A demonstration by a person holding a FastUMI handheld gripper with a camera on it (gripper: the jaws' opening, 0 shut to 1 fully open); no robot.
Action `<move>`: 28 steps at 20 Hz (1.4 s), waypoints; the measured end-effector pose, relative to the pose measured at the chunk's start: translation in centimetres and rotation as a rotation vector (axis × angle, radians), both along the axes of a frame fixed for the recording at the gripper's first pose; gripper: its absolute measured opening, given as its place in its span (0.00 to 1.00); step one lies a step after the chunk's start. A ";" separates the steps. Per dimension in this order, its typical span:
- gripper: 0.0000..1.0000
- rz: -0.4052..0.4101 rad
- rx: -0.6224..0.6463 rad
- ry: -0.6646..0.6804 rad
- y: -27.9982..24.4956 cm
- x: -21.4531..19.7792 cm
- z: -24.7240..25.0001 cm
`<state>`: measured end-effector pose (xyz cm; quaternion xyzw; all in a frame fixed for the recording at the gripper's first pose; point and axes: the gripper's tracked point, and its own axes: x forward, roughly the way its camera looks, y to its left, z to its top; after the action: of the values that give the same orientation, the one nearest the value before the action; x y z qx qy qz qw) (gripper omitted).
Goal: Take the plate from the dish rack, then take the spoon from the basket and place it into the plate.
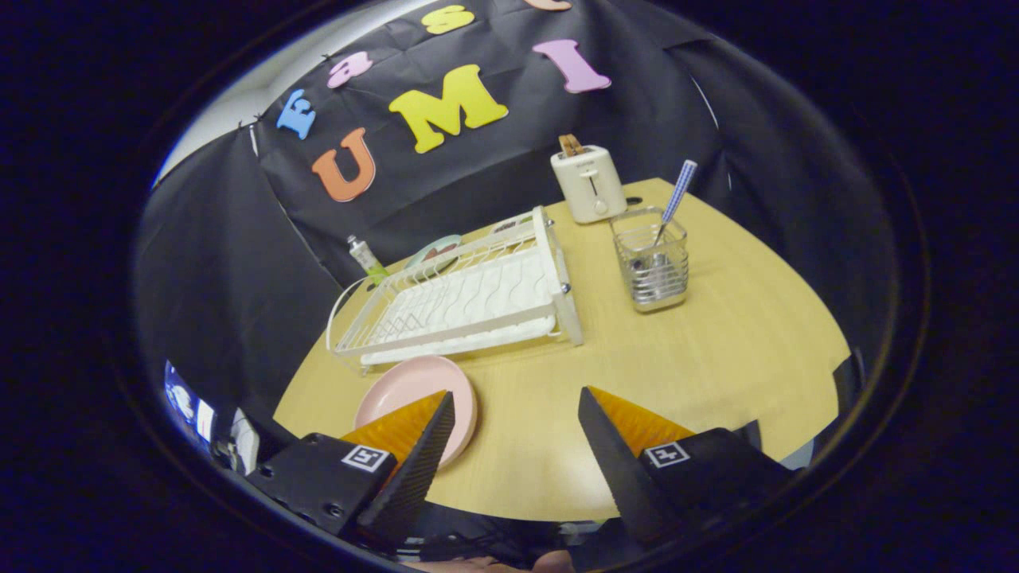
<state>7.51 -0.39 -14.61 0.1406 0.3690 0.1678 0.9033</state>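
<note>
gripper [516, 406] fingers spread apart, empty, over table [716, 358]; pink plate [398, 386] lies beside them. spoon [675, 199] leans in wire basket [650, 259] beyond; tugging its handle could tip the light basket.

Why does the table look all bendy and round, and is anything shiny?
In the gripper view the fisheye lens bows the table, so its far edge curves; the dish rack looks slanted too. The wire basket glints, and a soft bright patch lies on the wood between the open jaws of the gripper. The pink plate stays sharp.
</note>
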 end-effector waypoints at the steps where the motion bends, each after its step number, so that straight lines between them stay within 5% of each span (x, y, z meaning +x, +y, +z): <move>1: 1.00 -0.020 -0.031 -0.059 -1.2 0.4 0.7; 6: 1.00 -0.144 -0.259 -0.418 -7.9 3.9 4.7; 8: 1.00 -0.176 -0.293 -0.460 -9.1 5.1 4.7; 23: 0.99 -0.189 -0.184 -0.411 -13.0 21.0 -0.1; 28: 0.82 -0.184 -0.093 -0.370 -12.6 23.8 -0.8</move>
<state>31.28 -12.96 -15.36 0.0989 0.1899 0.0904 0.9726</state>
